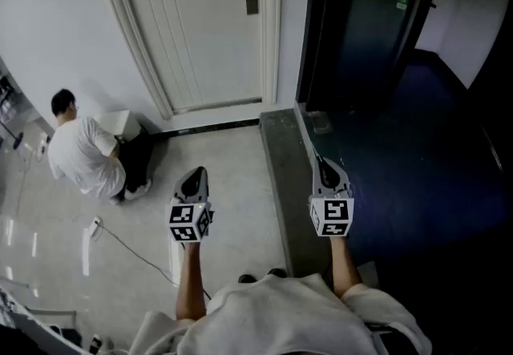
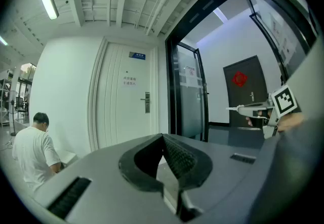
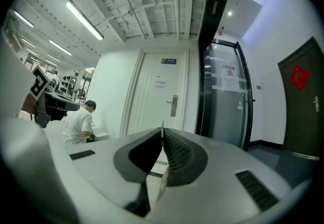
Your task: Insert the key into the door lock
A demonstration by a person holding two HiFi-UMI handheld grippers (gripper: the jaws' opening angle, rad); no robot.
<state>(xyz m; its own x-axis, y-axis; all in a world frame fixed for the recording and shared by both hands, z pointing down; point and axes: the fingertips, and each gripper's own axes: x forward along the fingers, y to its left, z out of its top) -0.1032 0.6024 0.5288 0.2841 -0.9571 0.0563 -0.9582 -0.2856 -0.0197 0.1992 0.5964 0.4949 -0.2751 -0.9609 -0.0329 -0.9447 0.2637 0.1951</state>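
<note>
The right hand-held gripper [image 3: 162, 134] has its two ribbed black pads pressed together. Pinched between them is the key [image 3: 162, 125], showing only as a thin, pale metal sliver standing edge-on just above the jaw tips. The left hand-held gripper [image 2: 163, 139] is closed as well. Its diamond-textured pads meet at a point with nothing between them, and the teardrop-shaped hollow behind the tips is bare. Both tools have smooth grey shells and carry a cube with black-and-white square markers, and both are held level.

The door lock [image 3: 174, 105] is straight ahead of the right hand-held gripper, well apart from it and a little to the right of its tips. It is a tall, narrow, dark metal plate with a lever handle pointing left. It is mounted on a white door [image 1: 208, 25] with long vertical panels and a rounded frame.

To the right of both tools is a dark-framed glass door [image 1: 361, 25]. A grey, stone-like threshold strip [image 1: 280, 177] runs along the floor between the two tools. Ahead and to the left of the left hand-held gripper, a person in a white shirt [image 1: 80, 157] crouches on the pale, glossy floor [image 1: 232, 153].
</note>
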